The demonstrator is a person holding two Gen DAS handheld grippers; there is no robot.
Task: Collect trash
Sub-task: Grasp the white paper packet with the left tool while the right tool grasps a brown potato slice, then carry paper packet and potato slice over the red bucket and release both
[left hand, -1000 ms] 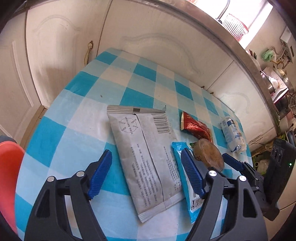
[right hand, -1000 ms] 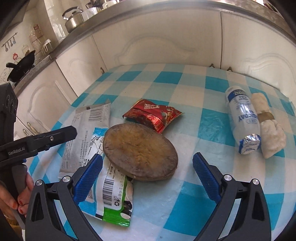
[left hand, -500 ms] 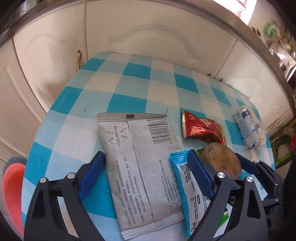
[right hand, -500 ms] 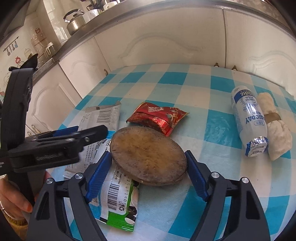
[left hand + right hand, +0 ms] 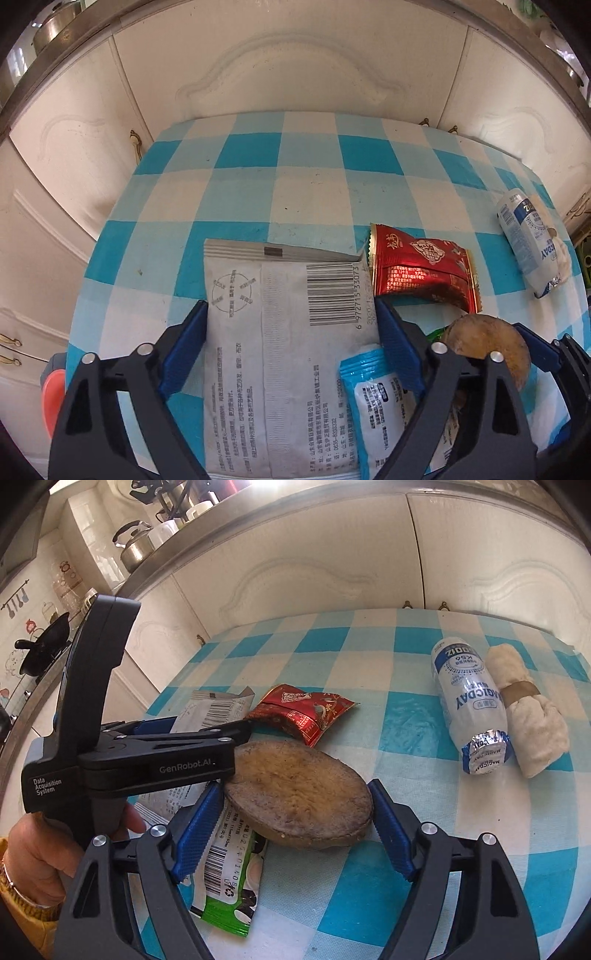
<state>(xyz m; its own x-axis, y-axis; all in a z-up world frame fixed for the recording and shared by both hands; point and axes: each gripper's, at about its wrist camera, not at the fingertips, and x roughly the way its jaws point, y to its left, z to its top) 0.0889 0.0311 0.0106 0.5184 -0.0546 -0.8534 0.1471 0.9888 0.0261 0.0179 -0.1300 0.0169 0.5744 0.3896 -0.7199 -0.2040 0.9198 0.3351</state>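
On the blue-and-white checked table [image 5: 288, 184] lie a large grey wrapper [image 5: 288, 332], a red snack wrapper [image 5: 417, 269], a blue-and-green wrapper [image 5: 225, 890] and a brown round disc [image 5: 299, 797]. My left gripper [image 5: 291, 325] is open, its blue pads straddling the grey wrapper's width. My right gripper [image 5: 295, 819] is open, its pads on either side of the brown disc, close to its edges. The disc also shows in the left wrist view [image 5: 487, 350], and the left gripper body shows in the right wrist view [image 5: 122, 753].
A white-and-blue plastic bottle [image 5: 469, 705] and a rolled cream cloth [image 5: 524, 705] lie at the table's right. White cabinet doors [image 5: 288, 70] stand behind the table. An orange-red object [image 5: 51, 398] sits off the left edge. A kettle [image 5: 136, 546] stands on the counter.
Both grippers moved forward and down. The left one now straddles the grey wrapper; the right one's jaws narrowed around the brown disc.
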